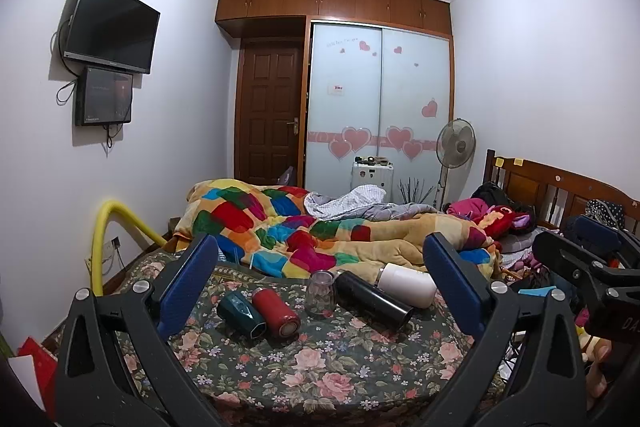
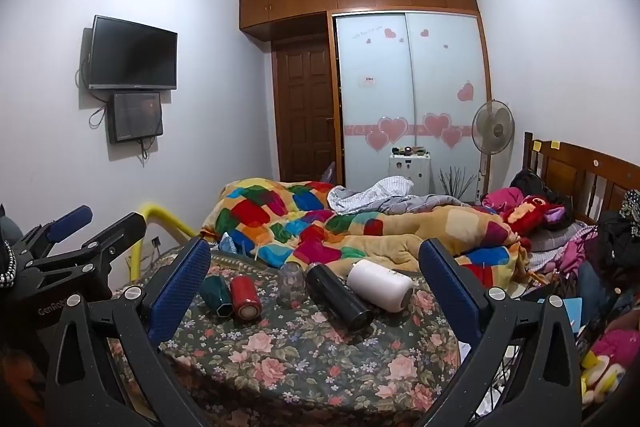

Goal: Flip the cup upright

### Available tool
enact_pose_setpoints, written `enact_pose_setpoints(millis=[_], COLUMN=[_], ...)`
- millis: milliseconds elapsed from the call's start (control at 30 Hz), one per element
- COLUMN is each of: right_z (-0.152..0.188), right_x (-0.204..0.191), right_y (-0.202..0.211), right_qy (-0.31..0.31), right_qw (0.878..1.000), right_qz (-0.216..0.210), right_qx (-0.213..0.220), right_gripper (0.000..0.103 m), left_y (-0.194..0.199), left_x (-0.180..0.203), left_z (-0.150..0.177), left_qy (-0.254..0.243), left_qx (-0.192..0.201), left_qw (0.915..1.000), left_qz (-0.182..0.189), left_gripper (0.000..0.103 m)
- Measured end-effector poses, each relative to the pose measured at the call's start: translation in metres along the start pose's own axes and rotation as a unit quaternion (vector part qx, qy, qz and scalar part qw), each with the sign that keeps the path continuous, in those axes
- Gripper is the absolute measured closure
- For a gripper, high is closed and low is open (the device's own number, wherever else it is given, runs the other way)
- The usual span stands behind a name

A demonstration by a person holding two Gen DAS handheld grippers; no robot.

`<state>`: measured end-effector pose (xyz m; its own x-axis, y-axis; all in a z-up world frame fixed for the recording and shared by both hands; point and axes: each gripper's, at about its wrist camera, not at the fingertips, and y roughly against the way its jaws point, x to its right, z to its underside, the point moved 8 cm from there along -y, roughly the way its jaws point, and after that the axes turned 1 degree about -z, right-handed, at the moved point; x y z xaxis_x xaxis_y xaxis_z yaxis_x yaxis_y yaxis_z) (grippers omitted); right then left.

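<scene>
Framing the lower half of each wrist view, the left gripper [image 1: 320,287] and right gripper [image 2: 316,283] both hang with jaws spread wide, released, grasping nothing. Between their blue pads, on the floral bedspread [image 1: 320,367], five vessels sit mid-frame: a teal cup [image 1: 240,315] and red bottle [image 1: 277,313] lying side by side at left, a clear glass cup [image 1: 320,293] standing mouth-down in the centre, then a black flask [image 1: 372,301] and white tumbler [image 1: 408,285] lying at right. Beyond, a patchwork quilt [image 1: 280,223] is heaped; farther back stands a wardrobe [image 1: 380,99] in the upper centre.
</scene>
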<state>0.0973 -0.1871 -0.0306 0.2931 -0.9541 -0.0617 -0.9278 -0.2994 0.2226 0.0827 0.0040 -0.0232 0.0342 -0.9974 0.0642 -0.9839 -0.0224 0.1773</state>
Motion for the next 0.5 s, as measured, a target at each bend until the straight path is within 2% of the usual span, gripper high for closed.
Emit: enact_pose_setpoints(millis=[500], right_z=[-0.0015], right_x=[0.0001], right_y=[0.0001], right_qy=[0.000], right_qw=[1.000], right_qz=[-0.001], right_qx=[-0.001], right_gripper=[0.000], left_y=[-0.0017], left_x=[-0.0018], left_z=[0.0022], left_qy=[-0.004], left_qx=[0.002], left_qw=[1.0000], left_qz=[-0.003], left_gripper=[0.000])
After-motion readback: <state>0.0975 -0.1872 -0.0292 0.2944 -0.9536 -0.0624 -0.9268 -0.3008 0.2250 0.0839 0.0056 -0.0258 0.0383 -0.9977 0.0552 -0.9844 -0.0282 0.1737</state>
